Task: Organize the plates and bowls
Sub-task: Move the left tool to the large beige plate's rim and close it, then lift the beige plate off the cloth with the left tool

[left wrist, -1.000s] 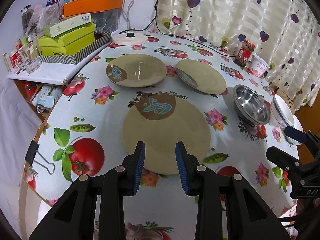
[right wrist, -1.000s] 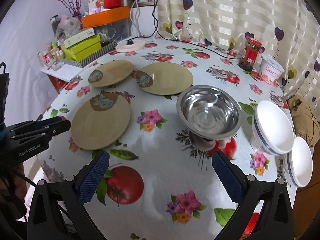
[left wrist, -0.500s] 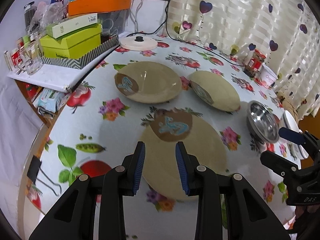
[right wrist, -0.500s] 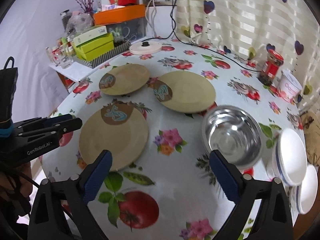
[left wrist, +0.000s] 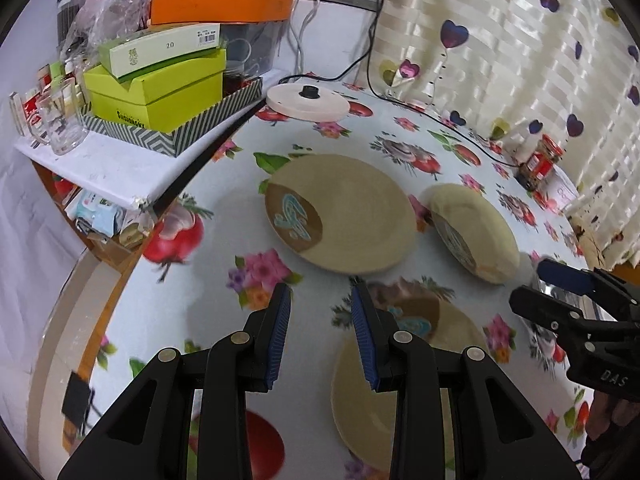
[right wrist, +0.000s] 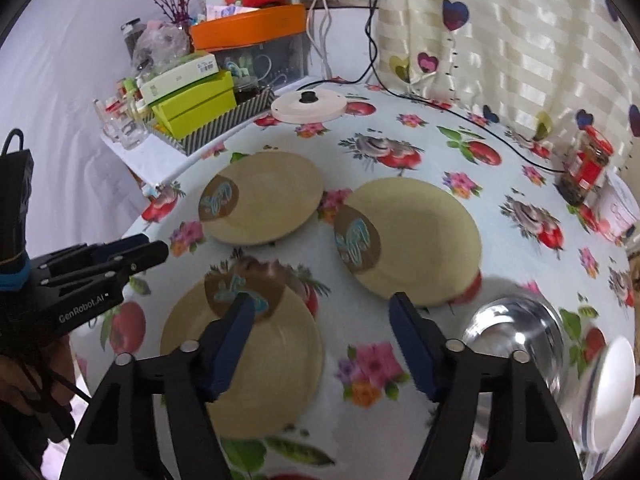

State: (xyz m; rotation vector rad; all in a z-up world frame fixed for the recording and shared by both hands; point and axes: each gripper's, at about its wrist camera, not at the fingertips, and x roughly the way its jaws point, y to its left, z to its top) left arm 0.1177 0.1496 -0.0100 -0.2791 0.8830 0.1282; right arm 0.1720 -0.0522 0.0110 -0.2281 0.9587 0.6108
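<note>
Tan round plates [right wrist: 262, 196] blur under my left gripper [left wrist: 322, 334] and right gripper [right wrist: 322, 344] (both spread, empty); steel bowl [right wrist: 516, 334] smeared.

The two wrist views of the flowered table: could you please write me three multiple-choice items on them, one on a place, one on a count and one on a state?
1. Where does the shiny steel bowl sit relative to the round beige plates?
A. to their right
B. to their left
C. on top of one

2. How many round beige plates lie on the table?
A. two
B. three
C. five

3. How are the right gripper's jaws?
A. shut on a plate
B. shut on nothing
C. open and empty

Key: 1 A, the right wrist view shows it right of all plates. 2 B, near plate, far-left plate, far-right plate. 3 C, blue pads stand wide apart with nothing between them.
</note>
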